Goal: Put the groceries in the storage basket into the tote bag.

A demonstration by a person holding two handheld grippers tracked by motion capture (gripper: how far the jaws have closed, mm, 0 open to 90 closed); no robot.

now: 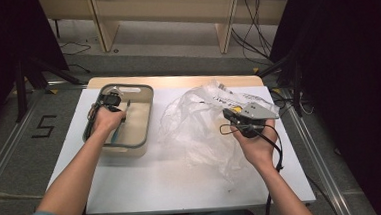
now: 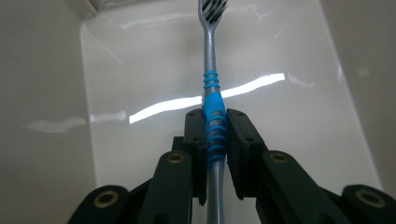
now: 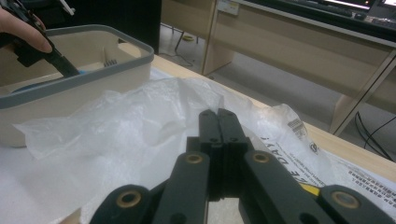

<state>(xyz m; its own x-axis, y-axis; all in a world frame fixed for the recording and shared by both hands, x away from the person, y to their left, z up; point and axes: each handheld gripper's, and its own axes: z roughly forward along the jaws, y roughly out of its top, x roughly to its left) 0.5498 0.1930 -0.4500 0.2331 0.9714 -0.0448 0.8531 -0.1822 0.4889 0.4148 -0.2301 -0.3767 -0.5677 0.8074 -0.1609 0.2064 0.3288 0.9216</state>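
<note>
Blue-banded and grey, the toothbrush [image 2: 214, 112] sits pinched between the pads of the left tongs [image 2: 215, 135], its bristled head pointing to the top centre of the left gripper view, inside the cream bin [image 1: 140, 121]. In the high view, the left forearm runs from the lower left corner up to the bin at centre left, and the left hand [image 1: 107, 118] reaches over the near rim with the left tongs [image 1: 120, 117] angled down into the interior. The glossy bin floor and its walls close in around the brush on the left, right and top of the left gripper view, with some bare floor on either side of the handle.

The right forearm rises from the lower right, and the right hand [image 1: 253, 142] holds the right tongs [image 1: 227, 114] at centre right, level over the crumpled clear plastic bag [image 1: 194, 125]. In the right gripper view the right tongs [image 3: 218, 122] are pressed together with nothing between them; the bag spreads beneath and ahead, and the bin's grey rim stands at upper left.

Open white surface [image 1: 158, 179] lies toward the lower edge of the high view, between the two forearms. The bag lies just beside the bin's right wall and extends toward the surface's right edge.
</note>
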